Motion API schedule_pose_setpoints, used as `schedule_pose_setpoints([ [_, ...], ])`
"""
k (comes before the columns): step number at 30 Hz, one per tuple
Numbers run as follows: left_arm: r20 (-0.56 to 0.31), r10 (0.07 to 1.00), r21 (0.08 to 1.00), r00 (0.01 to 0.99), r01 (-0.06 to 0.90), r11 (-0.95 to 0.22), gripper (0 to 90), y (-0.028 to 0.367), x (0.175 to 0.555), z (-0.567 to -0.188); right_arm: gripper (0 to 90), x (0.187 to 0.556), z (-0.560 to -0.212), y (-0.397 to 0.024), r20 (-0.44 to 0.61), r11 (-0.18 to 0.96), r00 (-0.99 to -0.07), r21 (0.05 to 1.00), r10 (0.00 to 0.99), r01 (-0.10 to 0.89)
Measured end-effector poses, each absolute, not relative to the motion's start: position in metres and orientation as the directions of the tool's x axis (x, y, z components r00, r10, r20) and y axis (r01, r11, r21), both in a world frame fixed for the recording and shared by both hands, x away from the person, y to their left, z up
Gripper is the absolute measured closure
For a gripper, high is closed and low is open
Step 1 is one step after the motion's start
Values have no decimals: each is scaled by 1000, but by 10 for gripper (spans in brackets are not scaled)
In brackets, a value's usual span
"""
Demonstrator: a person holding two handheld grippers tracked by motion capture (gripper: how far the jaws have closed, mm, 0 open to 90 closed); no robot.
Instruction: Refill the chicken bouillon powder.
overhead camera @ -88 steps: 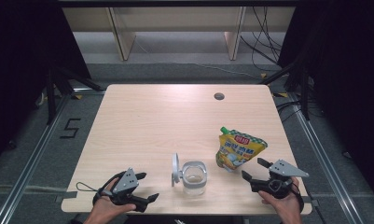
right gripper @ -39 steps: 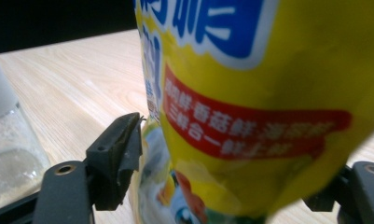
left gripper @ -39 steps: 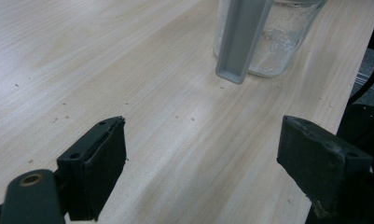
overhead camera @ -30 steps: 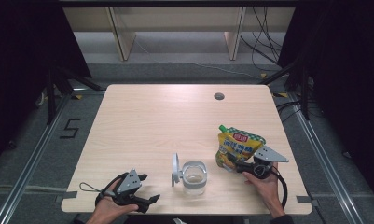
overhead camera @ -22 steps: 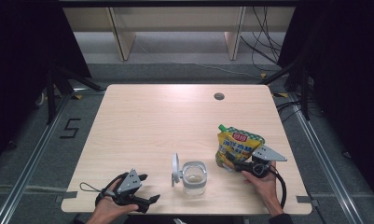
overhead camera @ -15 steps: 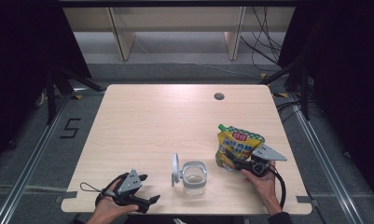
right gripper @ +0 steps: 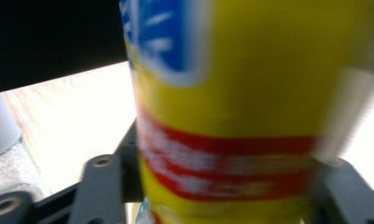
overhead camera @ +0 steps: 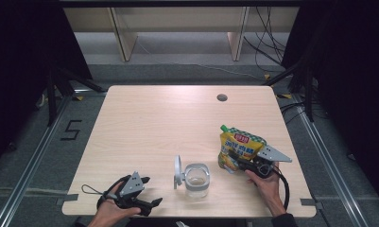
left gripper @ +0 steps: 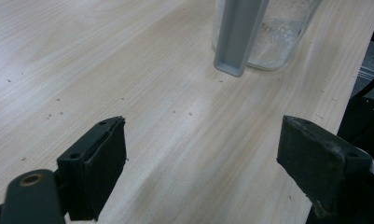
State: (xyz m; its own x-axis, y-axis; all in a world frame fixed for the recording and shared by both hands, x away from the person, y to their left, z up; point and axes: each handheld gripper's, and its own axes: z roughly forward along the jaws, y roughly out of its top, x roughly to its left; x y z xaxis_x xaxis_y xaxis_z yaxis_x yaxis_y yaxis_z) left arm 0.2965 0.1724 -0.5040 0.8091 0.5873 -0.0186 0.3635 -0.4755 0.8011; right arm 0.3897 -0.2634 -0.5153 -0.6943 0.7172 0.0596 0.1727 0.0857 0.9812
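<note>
— Right gripper [overhead camera: 234,160], what was it doing at that moment?
— It lay at the near right of the pale wooden table [overhead camera: 168,123], its black jaws set on either side of the lower part of the yellow plastic spouted pouch with the red band and blue label [overhead camera: 238,147]. The jaws had just been closing, with the pouch between them; in the right gripper view they sat tight against its sides [right gripper: 231,116], though that picture was blurred.
— And the pouch itself?
— It stood on the table just right of the clear glass jar with the grey flip-up lid [overhead camera: 196,178], spout end pointing away from the person.
— The left gripper [overhead camera: 149,191]?
— It rested near the table's front left corner, jaws spread wide with nothing between them, pointed towards the jar [left gripper: 268,32].
</note>
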Motion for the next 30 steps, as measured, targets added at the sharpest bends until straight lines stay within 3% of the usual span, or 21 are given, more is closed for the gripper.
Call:
schedule_pose_setpoints([
  [15,-31,585,802,810,370,-470,150,173,296,-502,537,384,-510,-255,53,94,-656,978,753,188],
  [18,-23,586,809,810,360,-466,150,173,296,-502,544,386,-508,-258,8,125,-655,980,756,157],
  [19,-24,589,807,808,364,-466,150,174,296,-502,547,384,-508,-254,81,78,-673,976,736,202],
  [30,-14,578,818,816,341,-462,150,174,297,-501,570,374,-495,-254,61,108,-682,973,728,202],
])
